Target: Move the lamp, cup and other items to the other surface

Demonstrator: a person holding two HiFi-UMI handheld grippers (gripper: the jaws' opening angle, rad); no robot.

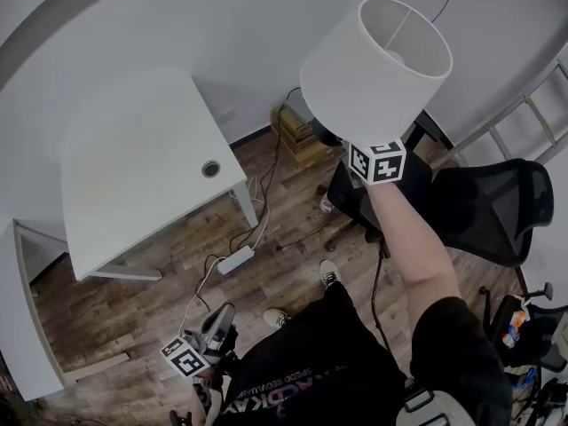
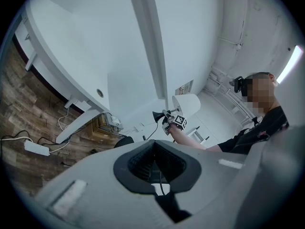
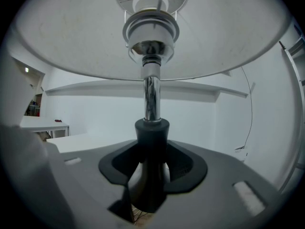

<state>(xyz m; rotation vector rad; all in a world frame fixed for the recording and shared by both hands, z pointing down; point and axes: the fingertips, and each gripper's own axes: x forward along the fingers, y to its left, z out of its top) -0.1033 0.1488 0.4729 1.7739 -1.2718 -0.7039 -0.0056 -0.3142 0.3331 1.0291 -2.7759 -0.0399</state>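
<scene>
**Lamp held in the air on a narrow grip; set-down and cord are the main hazards**

**Tool state.** The right tool (image 3: 151,156) is clamped on the lamp (image 1: 377,65). Its jaws are on the black neck at the foot of the chrome stem (image 3: 151,97). The white shade (image 3: 71,37) sits directly above the jaws and fills the upper field ahead of them. The left tool (image 2: 152,162) hangs low at the person's side with its jaws together and nothing between them.

**Position of task items.** The lamp is clear of every surface. The white desk (image 1: 142,176) lies well off to the left of the right tool and below it. The cup appears in no view.

**Risks noted.**
- The black neck looks tapered and smooth. With most of the bulk above the jaws, a quick swing could tip the lamp or let it slide in the grip.
- A dark cord (image 1: 376,282) trails down from beneath the right tool. As I judge it, it could catch on the chair (image 1: 488,207) to that tool's right. It could also pull taut partway through the move and jerk the lamp.
- The shade blocks the view ahead of the right tool, so the foot may come down near the desk edge or land tilted.
- The left tool is too far away to steady the lamp if it tips.
</scene>
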